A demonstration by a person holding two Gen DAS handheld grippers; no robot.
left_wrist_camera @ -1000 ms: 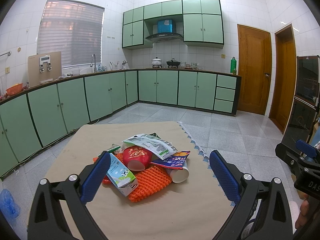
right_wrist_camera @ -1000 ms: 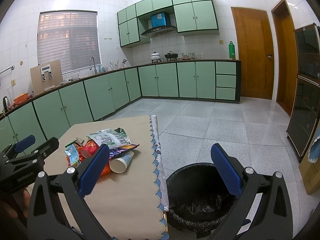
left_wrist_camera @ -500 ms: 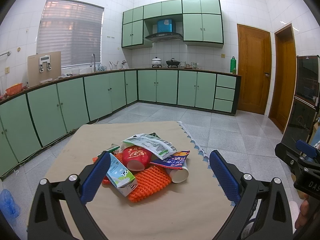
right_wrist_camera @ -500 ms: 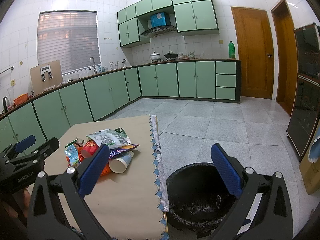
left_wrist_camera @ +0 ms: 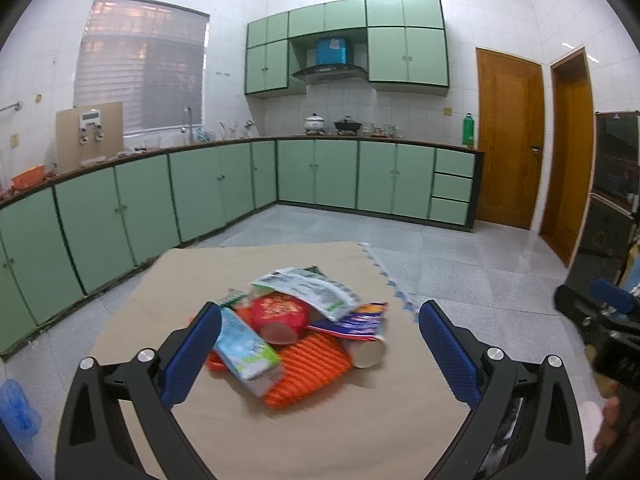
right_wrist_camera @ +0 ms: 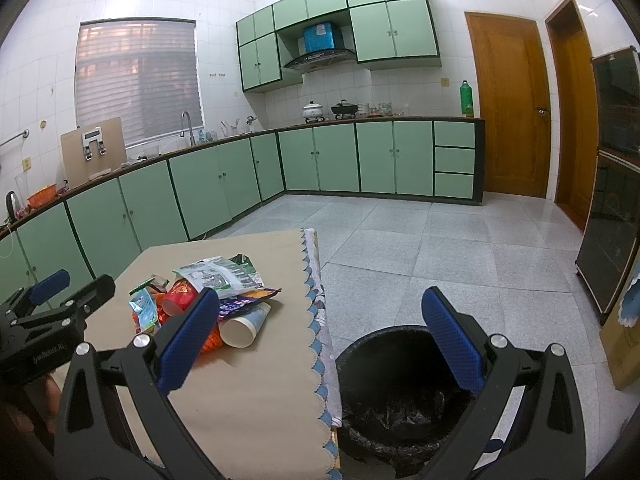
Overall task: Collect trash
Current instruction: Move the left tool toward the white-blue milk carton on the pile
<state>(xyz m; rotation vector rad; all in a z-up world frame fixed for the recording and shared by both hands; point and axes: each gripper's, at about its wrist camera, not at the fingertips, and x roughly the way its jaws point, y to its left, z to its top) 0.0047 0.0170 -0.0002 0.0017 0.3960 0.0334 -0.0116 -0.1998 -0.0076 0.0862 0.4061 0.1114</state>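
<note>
Trash pile (left_wrist_camera: 296, 328) lying mid-tabletop (left_wrist_camera: 320, 432); bin (right_wrist_camera: 400, 392) standing beside its edge.
Left hand-held gripper (left_wrist_camera: 320, 344) and right hand-held gripper (right_wrist_camera: 320, 332) being held apart, empty; overlapped wrappers risk being dragged off if pinched loosely.

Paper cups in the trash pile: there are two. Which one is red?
The red cup at the pile's centre, under the white-green wrapper. The other, the white cup, lies at the pile's right edge.
</note>
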